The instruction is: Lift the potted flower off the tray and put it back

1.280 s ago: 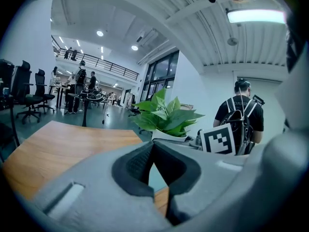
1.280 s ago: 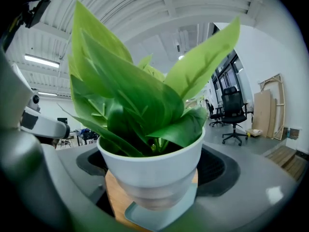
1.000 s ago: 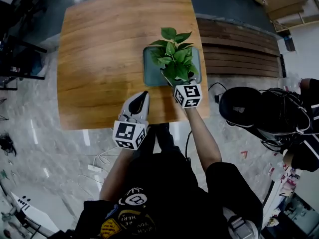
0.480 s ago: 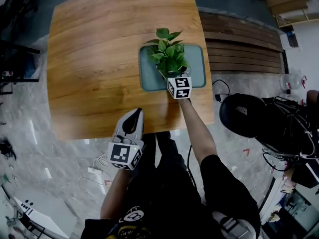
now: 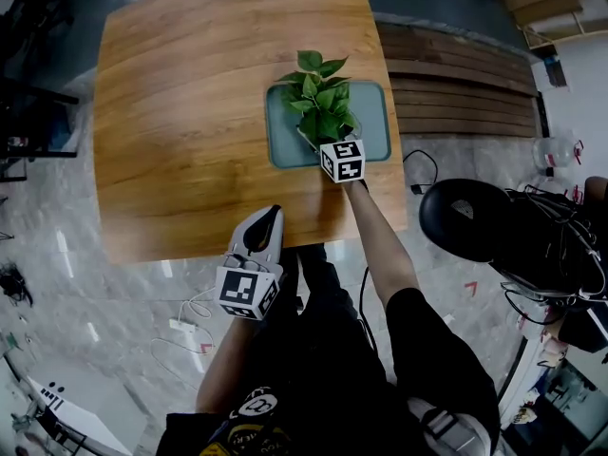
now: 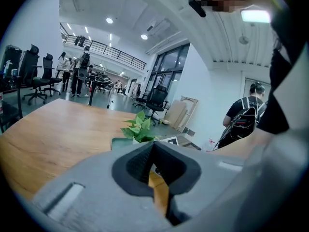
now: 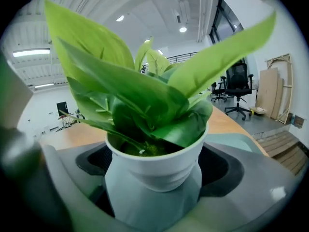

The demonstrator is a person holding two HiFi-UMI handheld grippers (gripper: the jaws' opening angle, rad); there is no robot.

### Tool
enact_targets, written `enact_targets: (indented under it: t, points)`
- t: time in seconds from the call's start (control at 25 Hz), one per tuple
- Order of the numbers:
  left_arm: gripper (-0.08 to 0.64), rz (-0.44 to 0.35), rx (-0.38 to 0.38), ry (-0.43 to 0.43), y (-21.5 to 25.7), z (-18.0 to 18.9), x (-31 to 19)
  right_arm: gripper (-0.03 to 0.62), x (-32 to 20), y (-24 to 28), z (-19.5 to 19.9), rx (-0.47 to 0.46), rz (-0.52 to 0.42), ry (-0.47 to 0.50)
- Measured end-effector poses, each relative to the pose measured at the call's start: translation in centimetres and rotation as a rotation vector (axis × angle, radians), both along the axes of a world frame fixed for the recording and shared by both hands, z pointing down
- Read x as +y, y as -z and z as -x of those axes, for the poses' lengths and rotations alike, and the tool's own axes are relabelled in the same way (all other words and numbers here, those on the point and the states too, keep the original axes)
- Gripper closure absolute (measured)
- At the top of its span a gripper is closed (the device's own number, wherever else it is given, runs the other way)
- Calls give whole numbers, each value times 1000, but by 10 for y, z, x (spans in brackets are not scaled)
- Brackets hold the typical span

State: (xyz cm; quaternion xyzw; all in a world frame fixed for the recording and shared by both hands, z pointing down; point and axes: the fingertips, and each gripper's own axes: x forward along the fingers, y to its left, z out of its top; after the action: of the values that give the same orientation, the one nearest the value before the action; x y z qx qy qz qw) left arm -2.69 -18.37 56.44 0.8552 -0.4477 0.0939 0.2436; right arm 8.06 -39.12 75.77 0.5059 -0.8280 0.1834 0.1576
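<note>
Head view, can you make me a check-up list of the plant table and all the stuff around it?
Surface: wooden table, bare apart from the tray.
Job's things: potted flower in a white pot, over the grey-green tray; resting or lifted, cannot tell.
Clutter: nothing seen.
Grippers: right hand-held gripper shut on the pot; left hand-held gripper shut, empty, over the table's near edge.
Cables: white cable on the floor; black cable beside the table.
Surroundings: slatted bench, office chairs, people standing far off.
</note>
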Motion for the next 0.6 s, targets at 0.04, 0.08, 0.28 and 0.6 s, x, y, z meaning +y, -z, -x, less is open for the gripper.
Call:
enact_targets:
  t: [0.04,0.08,0.28,0.6]
  points:
    - [561,-1,1,-1,1,-2,0,48,4,-2,-1,1,12,6]
    - [561,0,1,-2,2,-3,0,48,8,-3,-2,2,24,8]
    - [561,22,-20,29,-4,-2,0,299,62,11,-38,-27,76,-95]
    - [561,-56,-30,52,42,3,-13,591,191,167,-88,-134,-46,-232]
